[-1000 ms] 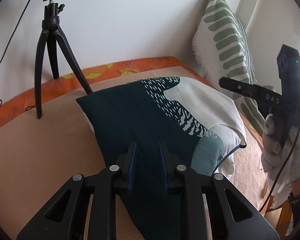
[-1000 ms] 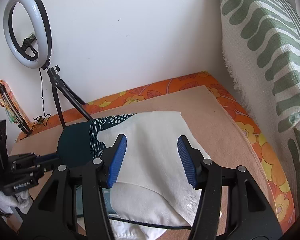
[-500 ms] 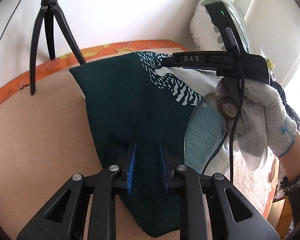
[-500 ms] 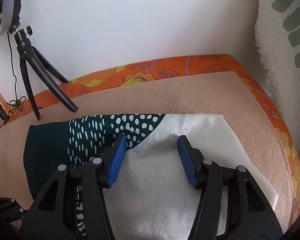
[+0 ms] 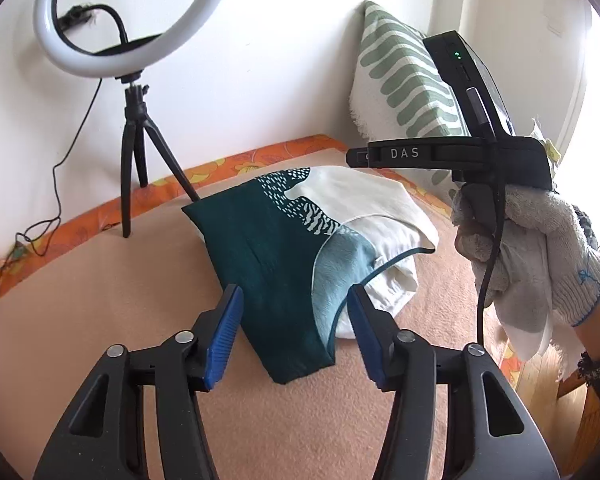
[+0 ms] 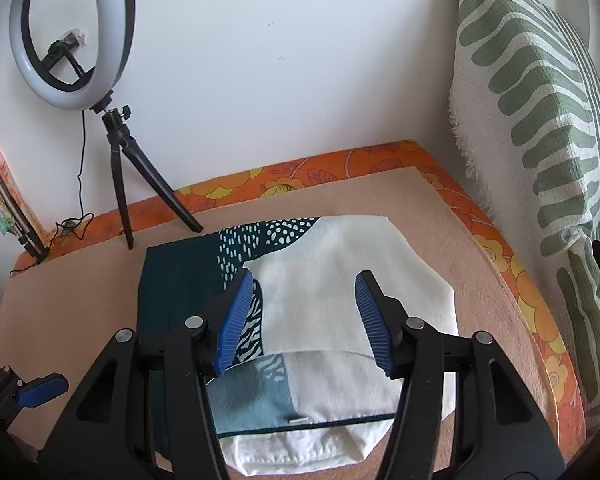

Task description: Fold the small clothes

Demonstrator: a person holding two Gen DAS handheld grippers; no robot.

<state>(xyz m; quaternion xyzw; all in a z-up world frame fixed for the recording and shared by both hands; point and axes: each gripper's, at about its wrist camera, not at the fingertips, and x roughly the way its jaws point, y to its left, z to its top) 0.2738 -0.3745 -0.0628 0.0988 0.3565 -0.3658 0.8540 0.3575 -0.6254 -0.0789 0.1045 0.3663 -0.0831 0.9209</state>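
Both the left tongs [image 5: 294, 330] and the right tongs [image 6: 304, 318] hang wide and empty over the folded shirt [image 5: 300, 248] at twelve o'clock on the mat [image 5: 100, 300], so I'd press its edges flat, gloved hand [image 5: 528, 256] level at three o'clock.
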